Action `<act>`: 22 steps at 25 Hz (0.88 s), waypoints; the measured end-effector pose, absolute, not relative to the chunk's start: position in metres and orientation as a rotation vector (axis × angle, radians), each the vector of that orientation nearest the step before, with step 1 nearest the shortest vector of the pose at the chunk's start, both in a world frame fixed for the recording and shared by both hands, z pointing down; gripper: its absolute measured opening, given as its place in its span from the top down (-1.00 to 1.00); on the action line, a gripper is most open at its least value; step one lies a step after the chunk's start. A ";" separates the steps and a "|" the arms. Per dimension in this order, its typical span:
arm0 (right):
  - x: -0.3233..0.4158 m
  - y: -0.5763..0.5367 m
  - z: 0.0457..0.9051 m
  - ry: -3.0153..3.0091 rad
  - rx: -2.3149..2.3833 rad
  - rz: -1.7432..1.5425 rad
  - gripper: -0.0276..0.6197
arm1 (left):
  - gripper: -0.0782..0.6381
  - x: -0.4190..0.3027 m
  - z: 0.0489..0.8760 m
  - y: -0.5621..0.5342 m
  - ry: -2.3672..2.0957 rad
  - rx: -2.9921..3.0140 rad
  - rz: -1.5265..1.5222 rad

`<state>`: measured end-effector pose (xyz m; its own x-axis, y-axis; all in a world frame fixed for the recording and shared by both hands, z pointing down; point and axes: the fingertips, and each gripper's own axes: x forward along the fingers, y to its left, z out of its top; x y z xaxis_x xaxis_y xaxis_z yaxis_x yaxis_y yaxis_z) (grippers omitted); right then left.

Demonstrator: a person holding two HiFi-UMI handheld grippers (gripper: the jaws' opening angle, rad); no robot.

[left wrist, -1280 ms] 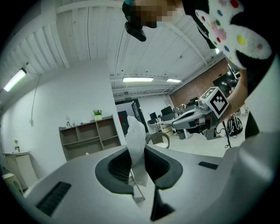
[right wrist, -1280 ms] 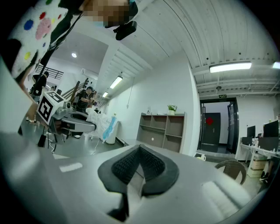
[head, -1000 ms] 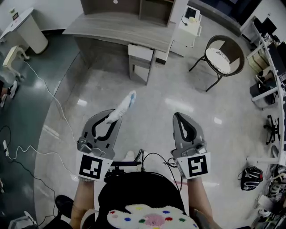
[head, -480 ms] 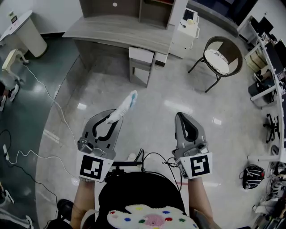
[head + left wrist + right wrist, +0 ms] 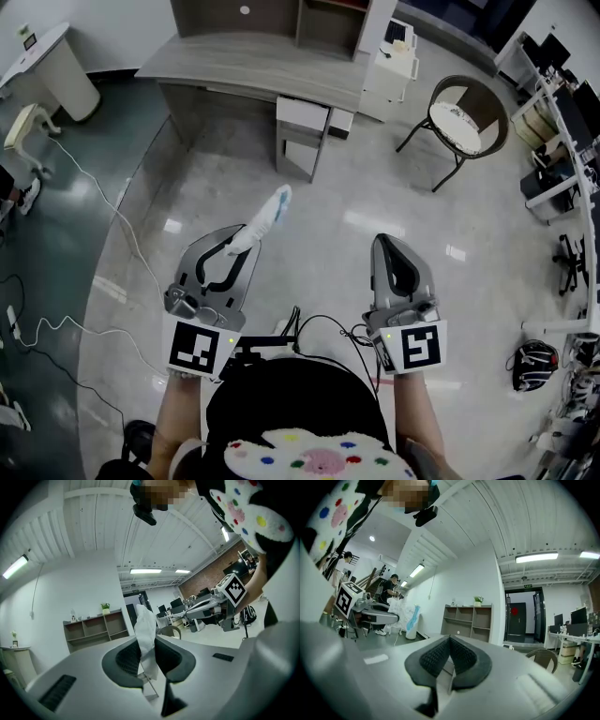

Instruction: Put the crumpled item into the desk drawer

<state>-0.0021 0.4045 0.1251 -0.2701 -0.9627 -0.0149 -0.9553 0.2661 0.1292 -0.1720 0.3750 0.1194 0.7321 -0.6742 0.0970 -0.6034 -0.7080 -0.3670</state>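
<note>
Left tool (image 5: 232, 251) pinches a crumpled paper (image 5: 268, 216) by its lower end, likely soft and light; right tool (image 5: 386, 244) closed, empty, table drawer (image 5: 302, 114) ahead

Bright, even light comes from ceiling tubes (image 5: 145, 571) and leaves small white glare spots on the glossy floor (image 5: 375, 225). Both gripper views bend strongly toward dark round edges. The left claw (image 5: 146, 644), close to the lens, looks slightly soft.

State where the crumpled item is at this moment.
In the head view the crumpled item sits left of centre, pinched in the left gripper, its free end pointing toward the desk ahead.
</note>
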 end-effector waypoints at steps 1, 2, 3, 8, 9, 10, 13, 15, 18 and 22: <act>-0.004 0.405 0.125 -2.445 1.856 -0.175 0.89 | 0.61 -0.173 0.120 0.375 0.993 -2.622 -0.321; -0.005 0.405 0.125 -2.444 1.855 -0.176 0.89 | 0.60 -0.174 0.120 0.376 0.989 -2.620 -0.320; -0.006 0.405 0.125 -2.444 1.855 -0.176 0.89 | 0.60 -0.175 0.119 0.376 0.987 -2.618 -0.320; -0.006 0.402 0.122 -2.452 1.854 -0.182 0.89 | 0.60 -0.176 0.115 0.372 0.991 -2.607 -0.306; -0.006 0.400 0.123 -2.454 1.846 -0.183 0.89 | 0.61 -0.176 0.115 0.370 0.998 -2.604 -0.305; -0.006 0.397 0.124 -2.456 1.837 -0.183 0.89 | 0.61 -0.176 0.115 0.367 1.009 -2.603 -0.305; -0.002 0.386 0.126 -2.466 1.822 -0.182 0.89 | 0.60 -0.175 0.117 0.357 1.037 -2.611 -0.299; 0.000 0.377 0.127 -2.472 1.816 -0.186 0.89 | 0.60 -0.173 0.119 0.349 1.046 -2.614 -0.299; 0.003 0.362 0.128 -2.484 1.801 -0.187 0.89 | 0.60 -0.169 0.119 0.337 1.056 -2.612 -0.310; 0.014 0.333 0.130 -2.497 1.780 -0.185 0.89 | 0.60 -0.158 0.118 0.311 1.076 -2.607 -0.301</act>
<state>0.0136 0.3333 0.1302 -0.3269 -0.9450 -0.0131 -0.9365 0.3220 0.1384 -0.1578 0.3109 0.1181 0.6968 -0.7132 0.0763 -0.6495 -0.6724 -0.3550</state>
